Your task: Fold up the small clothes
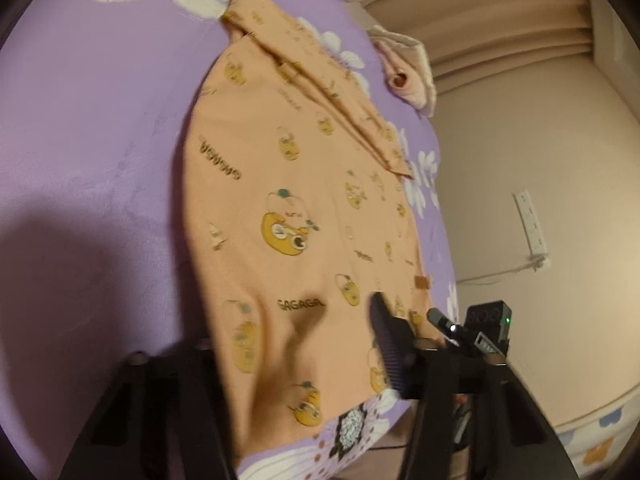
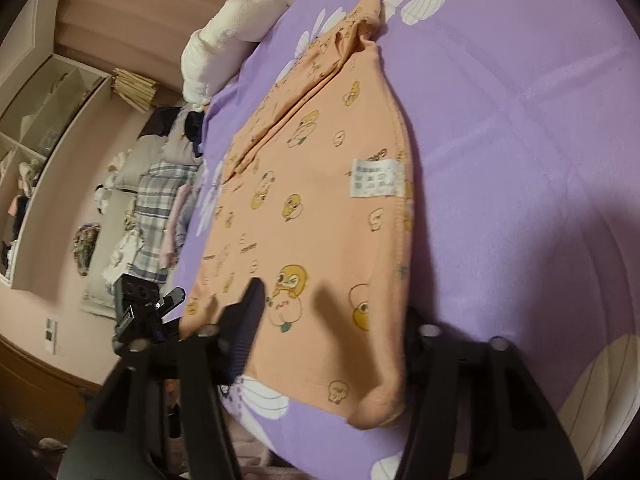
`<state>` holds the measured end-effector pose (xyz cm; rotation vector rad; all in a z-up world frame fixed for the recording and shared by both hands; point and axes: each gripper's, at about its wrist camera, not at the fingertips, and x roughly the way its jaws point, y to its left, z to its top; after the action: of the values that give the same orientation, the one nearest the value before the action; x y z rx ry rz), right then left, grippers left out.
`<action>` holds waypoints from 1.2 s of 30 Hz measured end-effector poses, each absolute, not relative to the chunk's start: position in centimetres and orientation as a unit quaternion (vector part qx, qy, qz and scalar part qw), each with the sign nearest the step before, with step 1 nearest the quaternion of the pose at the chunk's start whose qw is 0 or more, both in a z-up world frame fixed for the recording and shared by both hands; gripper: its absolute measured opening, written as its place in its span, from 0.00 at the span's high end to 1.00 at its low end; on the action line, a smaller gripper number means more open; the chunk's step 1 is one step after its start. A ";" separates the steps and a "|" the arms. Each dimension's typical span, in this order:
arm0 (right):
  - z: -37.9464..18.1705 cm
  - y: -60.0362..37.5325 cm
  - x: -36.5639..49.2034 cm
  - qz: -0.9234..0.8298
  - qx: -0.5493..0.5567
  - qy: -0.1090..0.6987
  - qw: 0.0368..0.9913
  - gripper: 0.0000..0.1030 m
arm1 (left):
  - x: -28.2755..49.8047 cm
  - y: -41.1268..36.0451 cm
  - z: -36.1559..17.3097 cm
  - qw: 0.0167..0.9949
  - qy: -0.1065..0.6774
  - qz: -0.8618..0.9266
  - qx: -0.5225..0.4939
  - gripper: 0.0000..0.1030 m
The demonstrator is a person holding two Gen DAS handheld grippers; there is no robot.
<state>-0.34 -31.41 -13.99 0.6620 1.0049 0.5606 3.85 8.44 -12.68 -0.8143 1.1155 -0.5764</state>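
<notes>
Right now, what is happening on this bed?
A person holds a gripper in each hand and is folding a small orange garment that lies on the purple flowered bedsheet. The left gripper and the right gripper are both at its near hem, one at each corner, with the cloth between their fingers.

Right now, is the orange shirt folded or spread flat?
Partly folded. The shirt lies on the bed with its sleeve and one side turned in over the body.
</notes>
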 end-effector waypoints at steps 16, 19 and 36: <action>-11.8 -32.7 -0.8 0.274 0.355 0.401 0.799 0.94 | 3.1 10.6 -10.4 0.729 0.468 -0.273 -0.419 1.00; -11.2 -32.2 -0.6 0.283 0.356 0.394 0.798 0.95 | 3.4 10.1 -9.4 0.738 0.456 -0.280 -0.411 1.00; -5.4 -31.1 -1.1 0.321 0.333 0.317 0.828 0.96 | 3.3 9.4 -3.9 0.783 0.376 -0.325 -0.374 1.00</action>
<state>-1.12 -31.12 -5.42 0.7068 0.6734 0.6812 3.27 9.42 -3.91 -0.8081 0.8105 -0.7022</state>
